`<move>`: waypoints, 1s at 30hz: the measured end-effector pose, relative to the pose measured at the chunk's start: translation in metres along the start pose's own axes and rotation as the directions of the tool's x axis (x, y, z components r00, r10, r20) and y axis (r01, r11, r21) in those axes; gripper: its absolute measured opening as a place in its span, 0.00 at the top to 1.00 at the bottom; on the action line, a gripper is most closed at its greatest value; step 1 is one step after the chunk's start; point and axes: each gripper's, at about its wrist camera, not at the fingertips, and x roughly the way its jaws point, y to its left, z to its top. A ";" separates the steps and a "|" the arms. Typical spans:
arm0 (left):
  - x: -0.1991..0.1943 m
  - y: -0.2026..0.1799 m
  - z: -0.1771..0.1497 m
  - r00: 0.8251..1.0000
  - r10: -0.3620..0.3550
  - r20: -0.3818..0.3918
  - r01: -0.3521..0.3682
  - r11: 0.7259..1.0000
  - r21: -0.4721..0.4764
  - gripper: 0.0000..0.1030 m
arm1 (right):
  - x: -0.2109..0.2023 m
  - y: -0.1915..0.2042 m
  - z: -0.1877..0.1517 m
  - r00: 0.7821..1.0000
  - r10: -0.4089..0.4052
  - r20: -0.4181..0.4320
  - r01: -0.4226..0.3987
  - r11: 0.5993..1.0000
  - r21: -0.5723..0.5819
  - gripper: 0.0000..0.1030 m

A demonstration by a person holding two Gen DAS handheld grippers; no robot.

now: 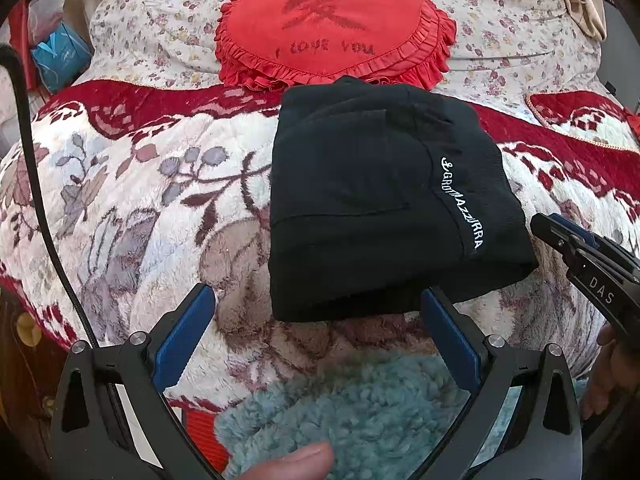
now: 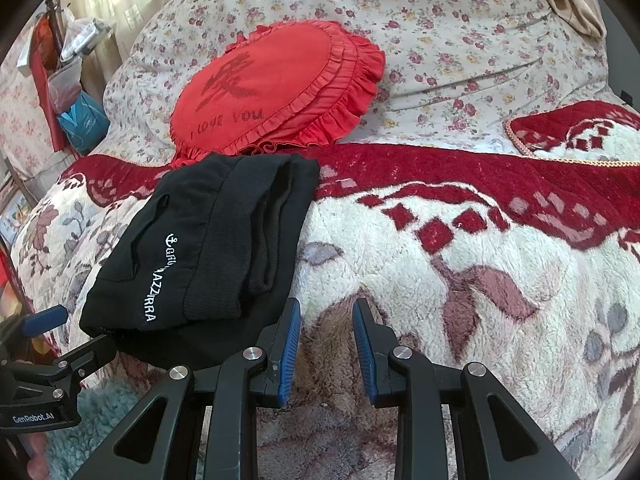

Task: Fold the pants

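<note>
The black pants [image 1: 384, 200] lie folded into a thick block on the blanket [image 1: 140, 200] of the bed, their far edge touching the red cushion [image 1: 328, 28]. Open blanket stretches to the left and, in the right wrist view, wide to the right. The left tool [image 1: 316, 316] is spread, empty, its right finger [image 1: 448, 332] just at the pants' near edge. The right tool [image 2: 326, 324] stands narrowly parted, pinching nothing, just beside the pants' right near corner.
</note>
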 end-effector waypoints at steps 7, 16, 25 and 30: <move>0.001 0.001 0.000 1.000 -0.003 -0.002 0.003 1.000 0.000 0.01 | 0.000 0.000 0.000 1.000 0.000 0.001 0.000 1.000 0.000 0.75; 0.001 0.002 0.000 1.000 -0.004 -0.003 0.004 1.000 0.001 0.01 | 0.001 0.000 -0.001 1.000 -0.002 -0.002 0.002 1.000 0.000 0.75; 0.002 0.002 -0.001 1.000 -0.008 -0.007 0.008 1.000 0.002 0.01 | 0.001 0.001 -0.002 1.000 -0.006 -0.002 0.006 1.000 0.000 0.75; 0.002 0.003 -0.001 1.000 -0.009 -0.009 0.009 1.000 0.001 0.01 | 0.001 0.001 -0.002 1.000 -0.005 -0.002 0.005 1.000 0.000 0.75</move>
